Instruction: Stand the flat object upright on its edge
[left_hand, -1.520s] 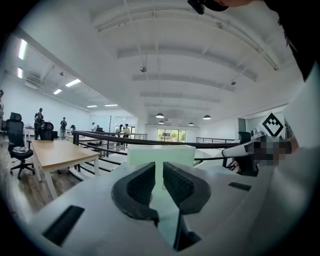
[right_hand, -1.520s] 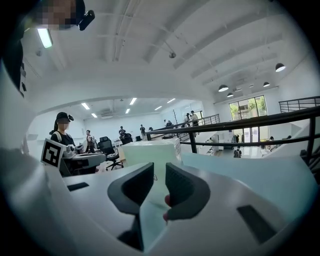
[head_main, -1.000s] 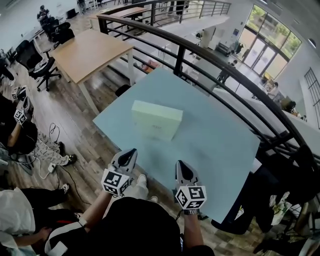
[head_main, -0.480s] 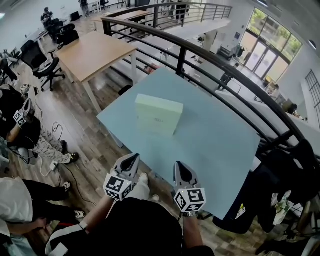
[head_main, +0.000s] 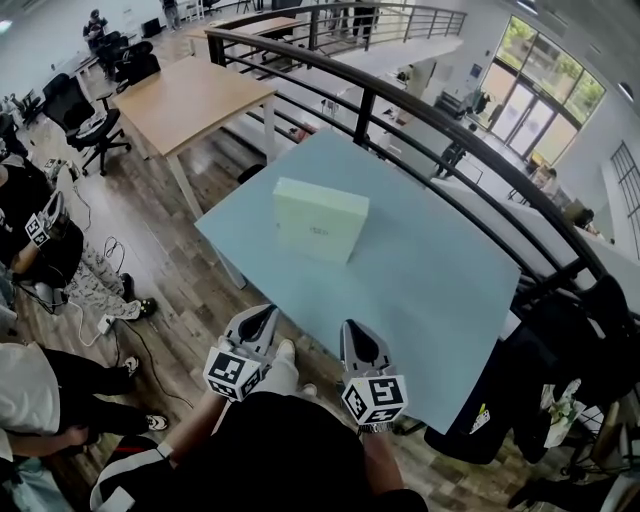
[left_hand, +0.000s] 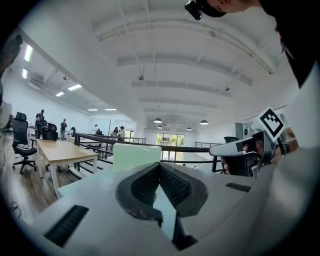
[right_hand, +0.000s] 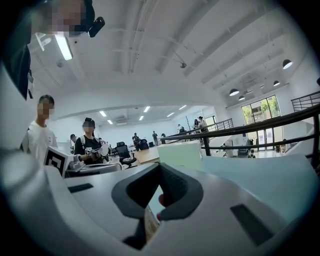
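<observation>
Closed and empty, left gripper (head_main: 262, 318) and right gripper (head_main: 356, 332) hover by the table's (head_main: 440, 290) near edge; the pale green box (head_main: 320, 220) lies flat toward its far-left edge.

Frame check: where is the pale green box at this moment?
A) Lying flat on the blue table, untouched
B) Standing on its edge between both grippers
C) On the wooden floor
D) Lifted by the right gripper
A: the box lies flat on the table, with the shut left gripper and right gripper short of it.
</observation>
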